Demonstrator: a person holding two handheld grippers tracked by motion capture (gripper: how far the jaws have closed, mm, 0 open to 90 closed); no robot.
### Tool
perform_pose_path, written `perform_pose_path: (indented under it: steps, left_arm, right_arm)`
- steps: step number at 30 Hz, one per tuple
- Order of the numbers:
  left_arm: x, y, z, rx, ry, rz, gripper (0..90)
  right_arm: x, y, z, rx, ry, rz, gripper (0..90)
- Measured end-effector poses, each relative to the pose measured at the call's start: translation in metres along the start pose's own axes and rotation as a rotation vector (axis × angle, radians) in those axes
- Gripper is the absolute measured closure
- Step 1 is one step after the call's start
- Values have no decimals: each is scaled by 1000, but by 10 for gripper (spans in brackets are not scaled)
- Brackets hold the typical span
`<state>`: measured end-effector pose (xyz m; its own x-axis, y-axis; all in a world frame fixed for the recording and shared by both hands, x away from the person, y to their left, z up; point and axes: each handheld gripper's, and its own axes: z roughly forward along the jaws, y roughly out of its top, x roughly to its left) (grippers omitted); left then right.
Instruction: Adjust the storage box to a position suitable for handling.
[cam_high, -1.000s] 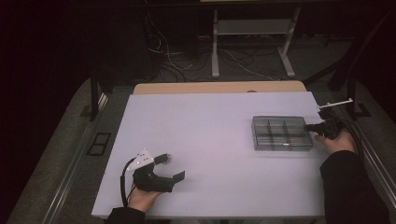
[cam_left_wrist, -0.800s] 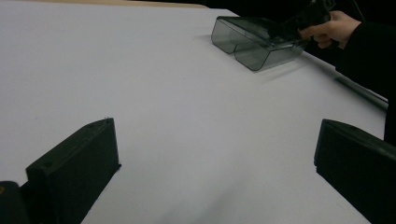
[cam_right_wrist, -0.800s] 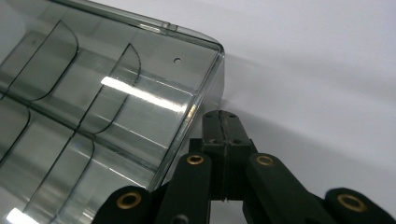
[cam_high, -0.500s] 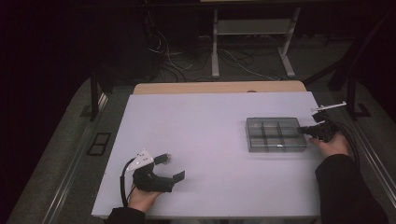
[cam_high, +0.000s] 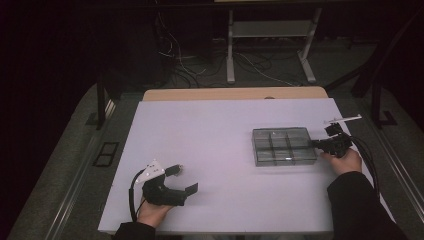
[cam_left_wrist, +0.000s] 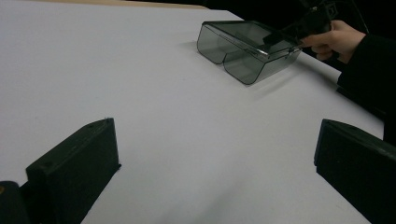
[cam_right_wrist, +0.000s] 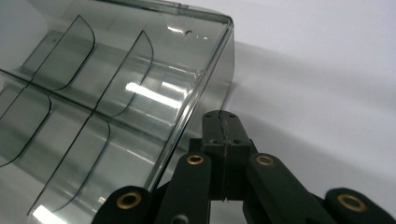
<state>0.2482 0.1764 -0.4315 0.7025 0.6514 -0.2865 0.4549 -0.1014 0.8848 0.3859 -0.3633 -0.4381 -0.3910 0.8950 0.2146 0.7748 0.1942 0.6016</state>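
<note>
Touching its closed fingertips, clear divided box sits beside right gripper (left gripper wide open).

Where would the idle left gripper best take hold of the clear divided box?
Probably the box's thin upright left wall, coming from the left with one jaw inside, one outside. The right gripper sits shut at the right wall, and the left gripper is open with bare table between.

We take this for a dim lab or workshop: a white worktop, loose cables on grey carpet, a metal stand behind.
</note>
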Motion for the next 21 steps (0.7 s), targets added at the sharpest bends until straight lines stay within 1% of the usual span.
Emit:
perform_pose_path:
  steps: [1,2,4,6,12,13,14,15,16,21]
  left_arm:
    - [0,0,0,0,0,0,0]
    - [0,0,0,2,1,1,0]
    - [0,0,0,2,1,1,0]
    - [0,0,0,2,1,2,0]
    - [0,0,1,3,3,2,0]
    - [0,0,1,3,3,2,0]
    - [0,0,1,4,4,3,0]
    - [0,0,2,7,4,4,0]
    - [0,0,2,7,4,4,0]
    - [0,0,2,5,4,6,0]
  right_arm:
    - [0,0,0,0,0,0,894]
    - [4,-1,0,-1,7,-3,894]
    - [5,-2,0,-3,15,-7,894]
    - [9,-4,2,-11,16,4,894]
    - [15,-7,4,-20,32,21,894]
    - [18,-9,5,-14,38,37,894]
    - [18,-9,5,-14,38,37,894]
    - [22,-10,6,-9,29,33,894]
    - [24,-10,6,-8,30,32,894]
    - [29,-11,7,-7,51,38,894]
